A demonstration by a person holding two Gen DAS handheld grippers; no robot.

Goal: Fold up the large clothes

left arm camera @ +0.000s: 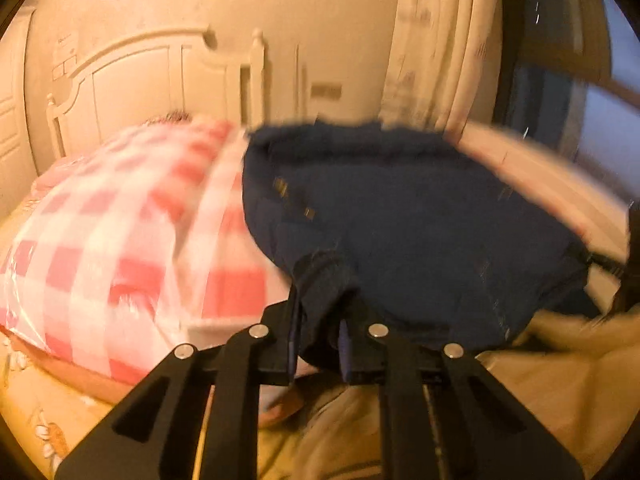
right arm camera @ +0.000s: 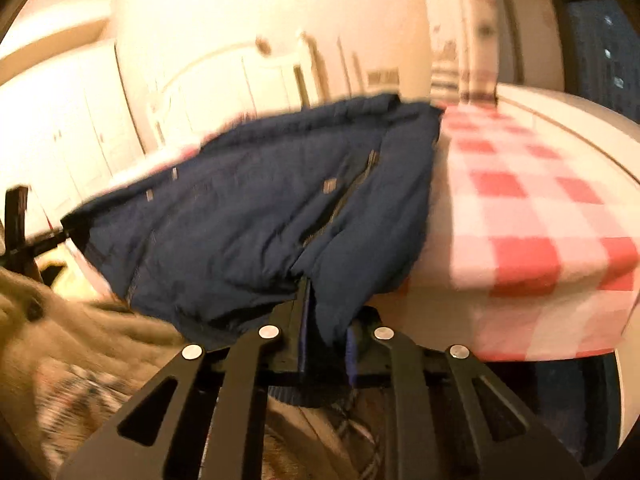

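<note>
A large navy blue jacket (left arm camera: 400, 220) lies spread over the bed, its near edge hanging toward me. My left gripper (left arm camera: 318, 320) is shut on a bunched fold of its near hem. In the right wrist view the same jacket (right arm camera: 248, 216) shows its zipper and small snaps. My right gripper (right arm camera: 324, 320) is shut on another part of the near hem. The two grippers hold the hem at opposite ends; the left one shows at the far left of the right wrist view (right arm camera: 16, 224).
A red and white checked bedcover (left arm camera: 120, 232) (right arm camera: 532, 216) covers the bed. A white headboard (left arm camera: 152, 80) stands at the back. A tan garment (right arm camera: 60, 320) lies heaped below left. Curtains (left arm camera: 440, 40) and a dark window are to the right.
</note>
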